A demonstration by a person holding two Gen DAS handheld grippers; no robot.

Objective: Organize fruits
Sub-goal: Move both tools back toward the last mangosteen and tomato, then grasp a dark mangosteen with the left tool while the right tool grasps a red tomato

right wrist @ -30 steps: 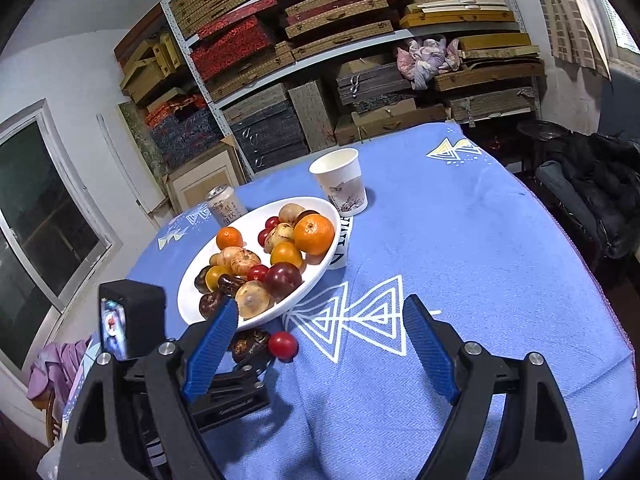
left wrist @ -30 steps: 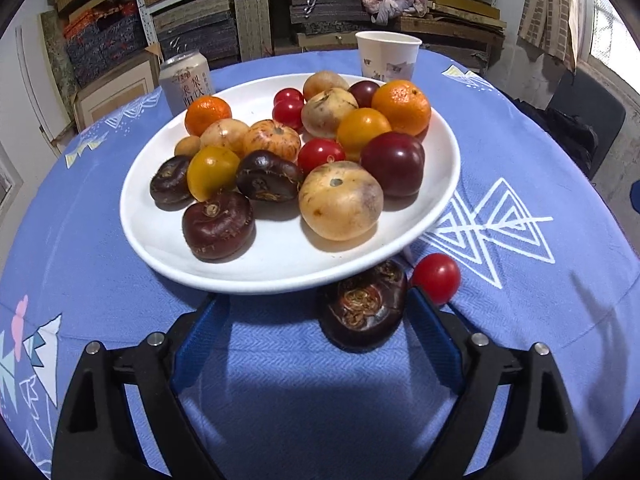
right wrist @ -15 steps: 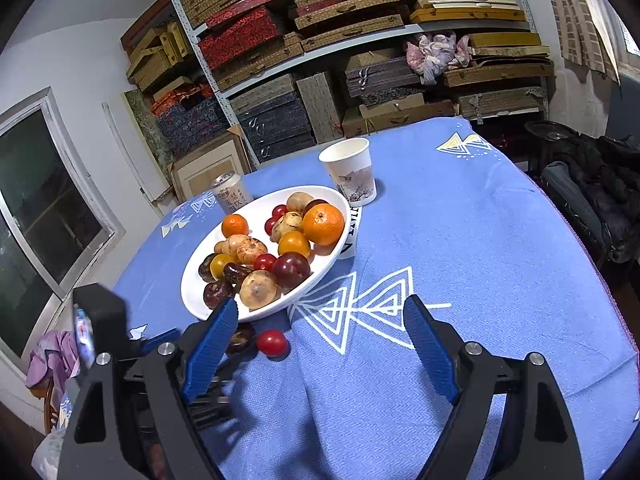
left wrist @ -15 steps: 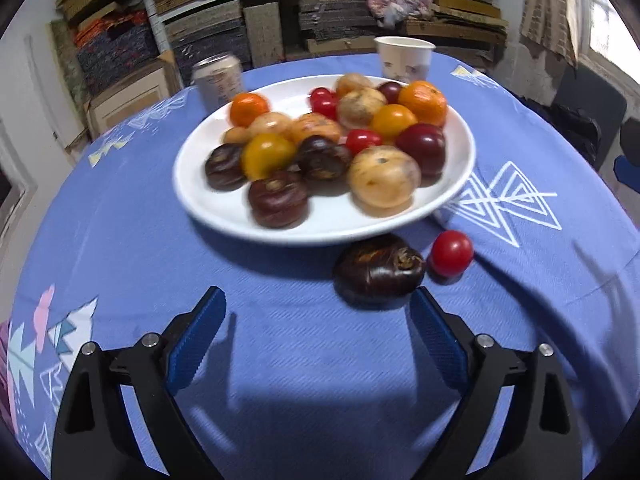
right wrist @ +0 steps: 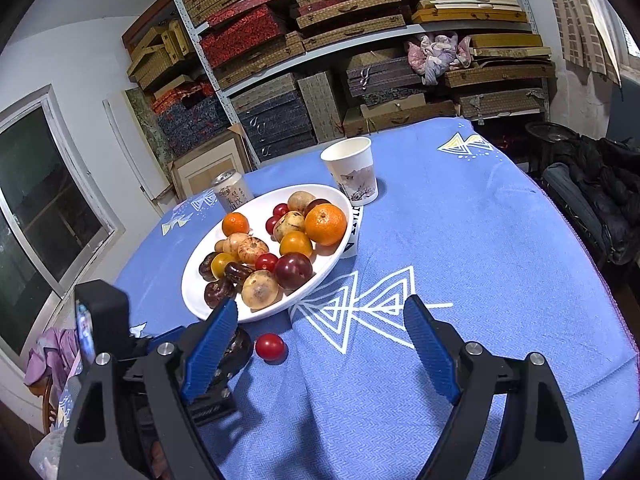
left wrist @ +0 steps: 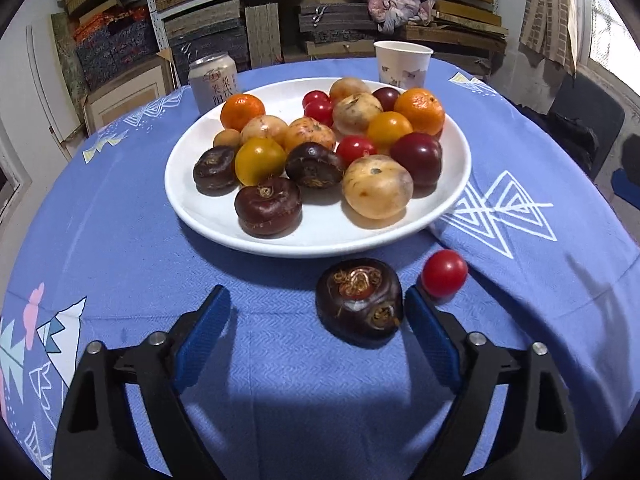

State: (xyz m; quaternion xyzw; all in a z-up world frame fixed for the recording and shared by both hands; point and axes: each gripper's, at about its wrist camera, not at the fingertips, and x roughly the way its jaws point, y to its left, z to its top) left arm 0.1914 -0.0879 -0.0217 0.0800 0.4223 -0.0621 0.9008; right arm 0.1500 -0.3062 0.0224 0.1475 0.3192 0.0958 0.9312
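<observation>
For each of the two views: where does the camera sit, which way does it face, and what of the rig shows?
Left wrist: on the left gripper, angled down at a dark fruit between its closing jaws, before the plate.
Right wrist: on the open right gripper, facing across the table toward shelves; the left gripper shows lower left.
Shared: plate, red tomato, cup, can.

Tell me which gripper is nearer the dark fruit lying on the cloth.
Left. The left gripper, jaws closing, has the dark fruit between its fingers; the right gripper hangs off to its side.
</observation>
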